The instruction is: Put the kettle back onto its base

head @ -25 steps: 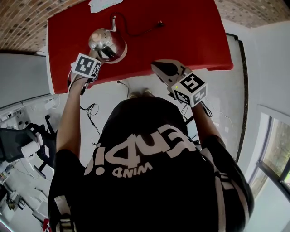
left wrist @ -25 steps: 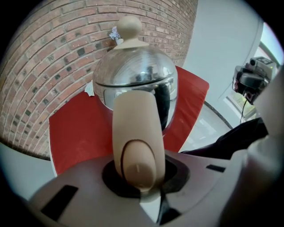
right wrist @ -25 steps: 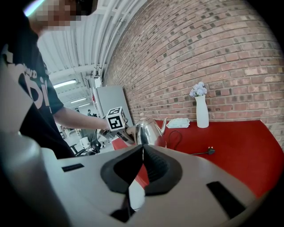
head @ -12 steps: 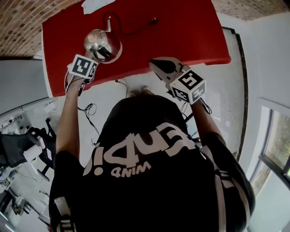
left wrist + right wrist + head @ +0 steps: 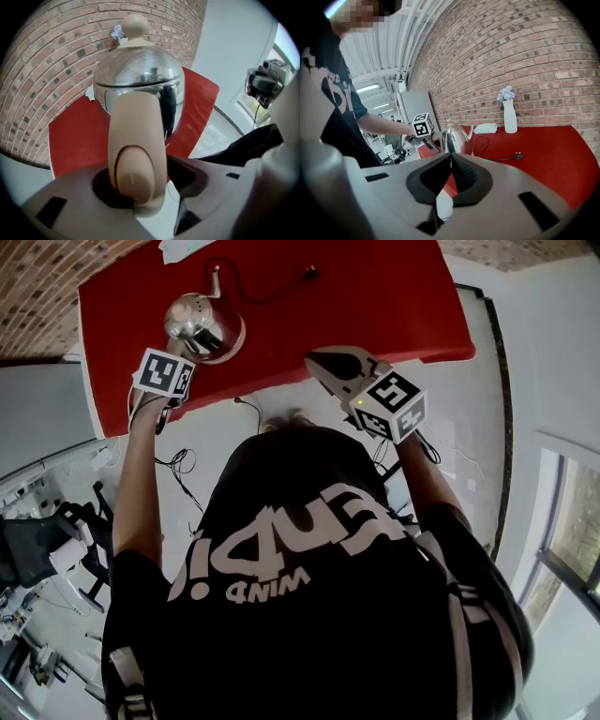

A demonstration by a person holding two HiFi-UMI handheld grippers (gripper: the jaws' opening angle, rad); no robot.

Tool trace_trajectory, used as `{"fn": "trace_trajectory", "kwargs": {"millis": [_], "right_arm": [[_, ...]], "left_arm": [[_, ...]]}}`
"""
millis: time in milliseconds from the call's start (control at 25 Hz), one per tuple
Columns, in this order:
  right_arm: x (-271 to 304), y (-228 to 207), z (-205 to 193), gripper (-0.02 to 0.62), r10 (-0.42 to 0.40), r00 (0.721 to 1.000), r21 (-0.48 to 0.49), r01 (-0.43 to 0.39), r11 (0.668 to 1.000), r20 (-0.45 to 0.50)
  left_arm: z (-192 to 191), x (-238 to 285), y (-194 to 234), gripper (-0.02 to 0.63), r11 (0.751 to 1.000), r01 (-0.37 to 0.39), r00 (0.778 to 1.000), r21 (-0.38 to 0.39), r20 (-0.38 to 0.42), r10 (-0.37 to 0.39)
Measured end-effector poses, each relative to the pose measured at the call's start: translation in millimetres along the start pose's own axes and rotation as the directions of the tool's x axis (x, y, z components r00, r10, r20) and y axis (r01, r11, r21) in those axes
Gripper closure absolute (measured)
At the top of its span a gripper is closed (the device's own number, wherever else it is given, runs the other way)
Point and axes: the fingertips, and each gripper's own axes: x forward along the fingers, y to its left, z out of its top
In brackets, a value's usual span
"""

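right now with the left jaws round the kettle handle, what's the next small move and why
Probably draw the left gripper straight back off the handle. Its jaws have just been opening, the handle stands loose between them, and the kettle looks seated on its base, so nothing is left to hold.

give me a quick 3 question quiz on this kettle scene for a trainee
1. True or false: the right gripper is holding the kettle.
2. What stands between the left gripper's jaws? A) the kettle's handle B) a mug C) nothing
3. Where does the plug lie?
Key: 1 false, its jaws are together and empty. 2 A; the jaws have just been opening and stand apart round it. 3 loose on the red table.
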Motion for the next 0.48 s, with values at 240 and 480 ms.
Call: {"fn": "trace_trajectory", "kwargs": {"millis": [240, 480], "right_arm": [[-2.9, -1.3, -0.5, 0.572, 0.007, 1.0, -0.003, -0.007, 1.0, -0.007], [-2.8, -2.9, -0.7, 0.572, 0.017, 1.0, -0.006, -0.017, 1.0, -0.01]], "left_arm": [[1.3, 1.0, -0.3, 0.39, 1.0, 0.001, 1.0, -0.021, 0.015, 0.0], [0.3, -1.3, -1.4, 0.39, 1.0, -0.004, 1.0, -0.007, 0.01, 0.004]]}}
